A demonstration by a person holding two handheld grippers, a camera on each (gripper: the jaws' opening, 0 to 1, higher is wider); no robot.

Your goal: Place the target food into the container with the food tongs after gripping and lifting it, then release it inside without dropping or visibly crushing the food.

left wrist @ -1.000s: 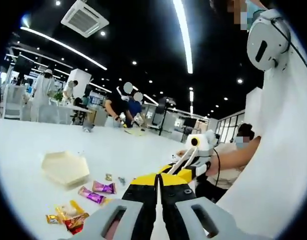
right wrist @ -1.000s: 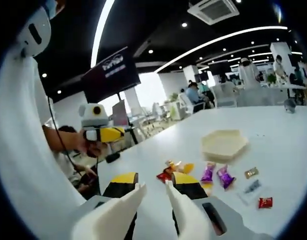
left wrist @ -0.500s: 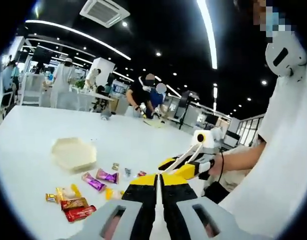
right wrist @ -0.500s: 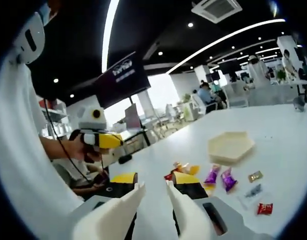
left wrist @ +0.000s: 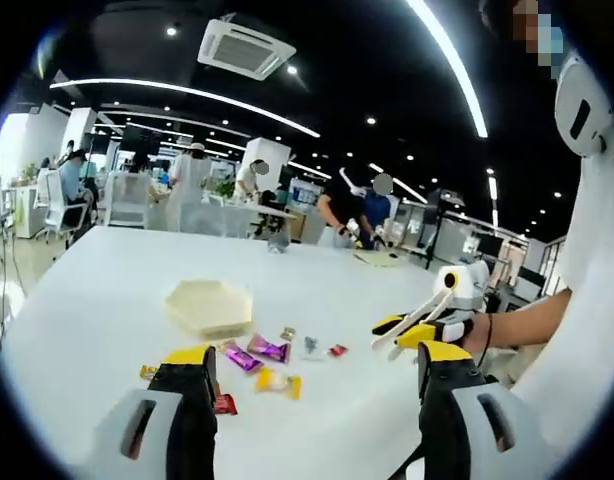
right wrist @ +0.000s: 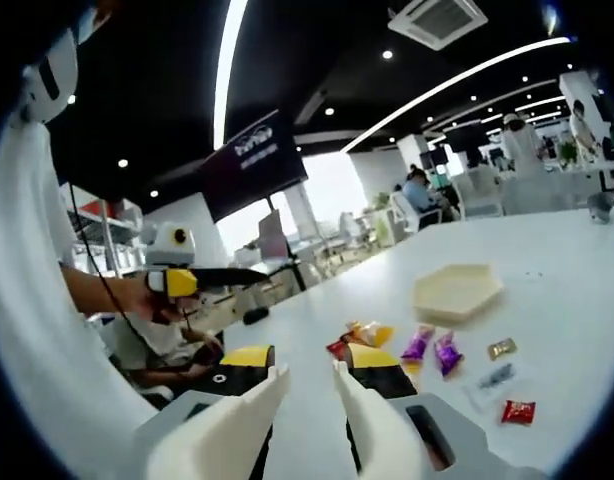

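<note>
While both tongs hover over the white tabletop [left wrist: 87,300], the left tongs [left wrist: 312,385] stand spread wide, nothing between them; the right tongs [right wrist: 307,385] are slightly apart, also empty. Wrapped candies lie loose on the tabletop: two purple candies [right wrist: 432,350], a red candy [right wrist: 516,411], a yellow candy [left wrist: 277,381]. Just beyond them sits the hexagonal container [left wrist: 209,304], empty.
</note>
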